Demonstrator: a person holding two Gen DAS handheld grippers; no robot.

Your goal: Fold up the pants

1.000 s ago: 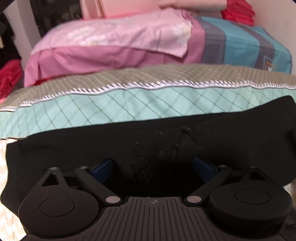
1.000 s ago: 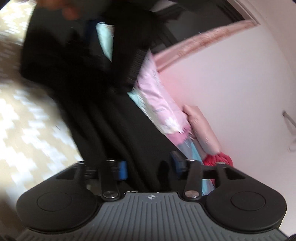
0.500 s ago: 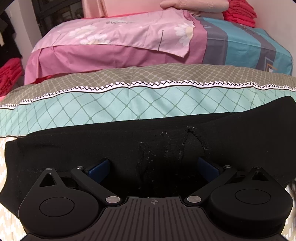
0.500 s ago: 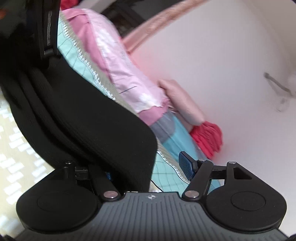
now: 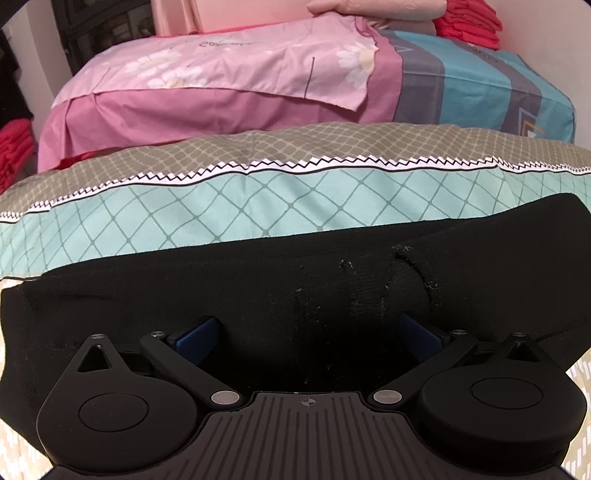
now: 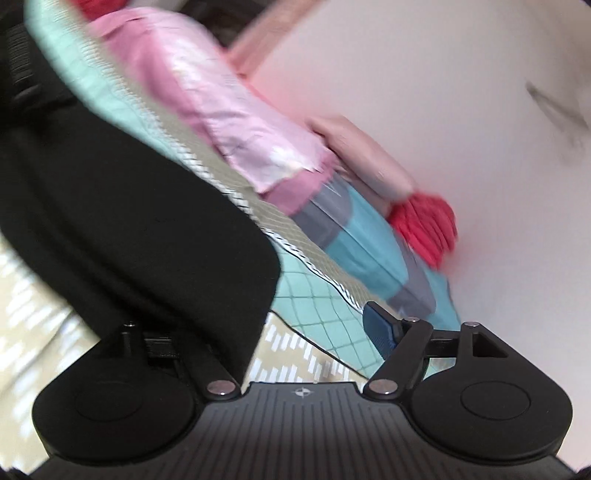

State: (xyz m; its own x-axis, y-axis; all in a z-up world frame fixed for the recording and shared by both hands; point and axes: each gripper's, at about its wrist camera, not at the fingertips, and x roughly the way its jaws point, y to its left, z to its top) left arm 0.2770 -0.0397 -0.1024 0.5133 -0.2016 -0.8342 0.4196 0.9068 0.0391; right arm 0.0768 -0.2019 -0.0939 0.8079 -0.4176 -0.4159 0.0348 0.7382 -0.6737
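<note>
Left gripper (image 5: 306,332): jaws apart over black knit pants (image 5: 258,288).
Right gripper (image 6: 280,332): opening, pants edge overlapping the left finger.
Risk: snagged cloth may drag the fold open.

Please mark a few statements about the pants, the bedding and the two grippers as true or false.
1. The pants are black. True.
2. The right gripper is clamped shut on the pants. False: it is opening; its visible blue pad touches no cloth.
3. A red stack lies near the wall. True.
4. The pants lie on a bare wooden table. False: they lie on patterned bedding.
5. The left gripper has black cloth between its fingers. True.
</note>
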